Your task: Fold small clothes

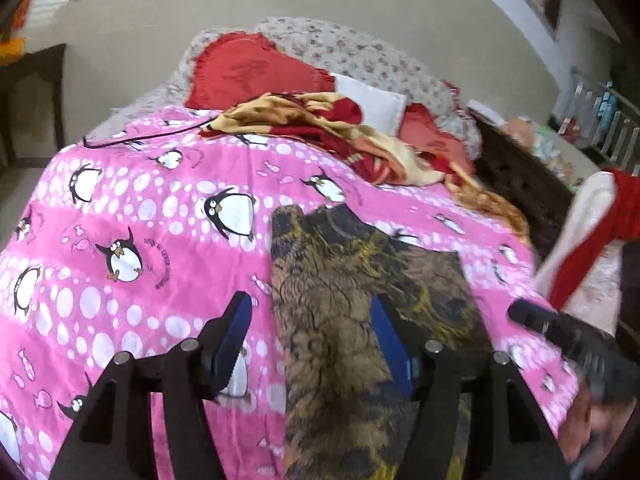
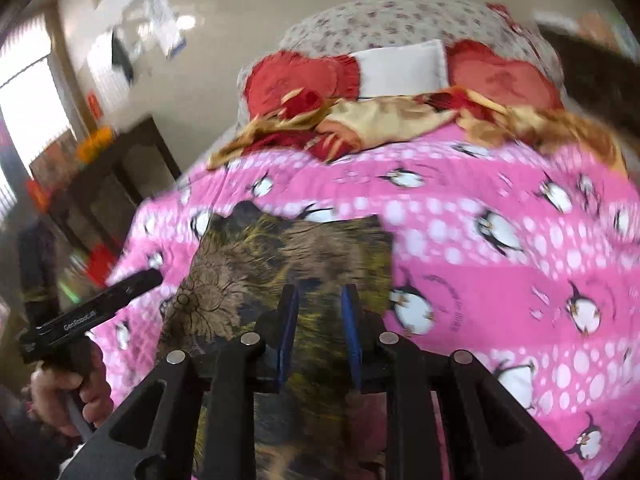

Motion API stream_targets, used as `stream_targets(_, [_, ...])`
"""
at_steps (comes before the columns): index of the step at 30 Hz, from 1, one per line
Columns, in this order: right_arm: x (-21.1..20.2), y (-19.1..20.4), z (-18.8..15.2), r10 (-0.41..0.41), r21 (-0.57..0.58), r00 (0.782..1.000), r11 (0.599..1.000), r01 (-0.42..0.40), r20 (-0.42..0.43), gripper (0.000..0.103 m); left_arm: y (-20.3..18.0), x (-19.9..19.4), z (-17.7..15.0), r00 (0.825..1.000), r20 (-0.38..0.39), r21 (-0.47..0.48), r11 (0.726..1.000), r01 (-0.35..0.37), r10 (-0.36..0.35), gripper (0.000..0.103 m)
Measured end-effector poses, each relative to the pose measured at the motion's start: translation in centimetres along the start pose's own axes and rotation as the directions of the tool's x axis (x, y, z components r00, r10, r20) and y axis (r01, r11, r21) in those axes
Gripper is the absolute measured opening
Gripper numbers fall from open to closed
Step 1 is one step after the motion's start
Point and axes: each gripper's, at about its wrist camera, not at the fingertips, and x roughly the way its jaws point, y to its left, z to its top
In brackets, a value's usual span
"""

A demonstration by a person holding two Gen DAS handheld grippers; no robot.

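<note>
A small brown and yellow patterned garment (image 1: 360,312) lies flat on the pink penguin bedsheet (image 1: 140,240); it also shows in the right wrist view (image 2: 280,264). My left gripper (image 1: 310,312) is open above the garment's left edge, with its left finger over the sheet and its right finger over the cloth. My right gripper (image 2: 320,304) is open, with a narrower gap, and hovers over the garment's near part, holding nothing. The right gripper's body (image 1: 560,332) shows at the right of the left wrist view. The left gripper's body (image 2: 92,312) shows in the right wrist view.
A crumpled red and cream blanket (image 1: 328,128) lies at the far end of the pink sheet. Red pillows (image 1: 248,72) and a white pillow (image 1: 376,104) lean on a floral one behind. A dark headboard (image 1: 520,176) and a red and white cloth (image 1: 592,240) are at right. A black cable (image 1: 140,140) crosses the sheet's far left.
</note>
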Motion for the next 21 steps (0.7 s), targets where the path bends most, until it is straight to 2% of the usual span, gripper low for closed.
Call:
stream_targets(1, [1.0, 1.2, 0.2, -0.037, -0.024, 0.999, 0.999, 0.036, -0.022, 0.018, -0.3, 0.7, 0.1, 1.000, -0.012, -0.011, 1.000, -0.009, 0.009, 0.065])
stream_targets(2, [2.0, 2.2, 0.2, -0.075, -0.045, 0.996, 0.996, 0.073, -0.041, 0.014, -0.6, 1.4, 0.1, 1.000, -0.024, -0.019, 1.000, -0.007, 0.006, 0.065])
stream_targets(3, [3.2, 2.8, 0.1, -0.095, -0.049, 0.994, 0.995, 0.092, -0.060, 0.002, -1.2, 2.5, 0.2, 0.999, -0.033, -0.016, 1.000, -0.018, 0.017, 0.065])
stream_targets(4, [4.2, 2.8, -0.1, -0.111, -0.035, 0.990, 0.994, 0.108, -0.083, 0.000, -1.4, 3.2, 0.2, 0.998, -0.033, 0.000, 0.999, -0.048, 0.048, 0.065])
stream_targets(7, [7.2, 1.2, -1.1, -0.237, -0.032, 0.965, 0.971, 0.235, -0.111, 0.000, -1.8, 6.4, -0.3, 0.990, -0.077, 0.026, 0.993, -0.113, 0.115, 0.065])
stream_targets(9, [8.3, -0.5, -2.2, -0.217, 0.011, 0.971, 0.976, 0.220, -0.103, 0.000, -1.6, 8.2, -1.6, 0.984, -0.105, 0.035, 0.990, -0.139, 0.142, 0.073])
stream_targets(10, [8.2, -0.7, -2.9, -0.214, -0.007, 0.975, 0.977, 0.214, -0.065, 0.000, -1.1, 8.8, -2.0, 0.984, -0.125, 0.009, 0.992, -0.125, 0.125, 0.073])
stream_targets(12, [8.1, -0.2, -4.0, -0.238, -0.087, 0.971, 0.968, 0.237, 0.000, 0.000, -0.3, 8.7, -1.8, 0.989, -0.118, -0.035, 0.995, -0.098, 0.093, 0.074])
stream_targets(16, [8.0, -1.0, -3.6, -0.195, -0.054, 0.981, 0.980, 0.194, -0.010, 0.000, -0.7, 8.4, -1.6, 0.986, -0.131, 0.001, 0.994, -0.105, 0.105, 0.074])
stream_targets(18, [6.6, -1.3, -3.5, -0.162, -0.039, 0.986, 0.986, 0.160, -0.028, 0.000, -0.9, 7.1, -1.3, 0.985, -0.144, 0.026, 0.995, -0.093, 0.096, 0.074])
stream_targets(21, [2.3, 0.5, -4.1, -0.142, -0.054, 0.990, 0.989, 0.141, -0.011, 0.000, -1.0, 2.5, -1.6, 0.995, -0.092, 0.068, 0.997, -0.043, 0.049, 0.074])
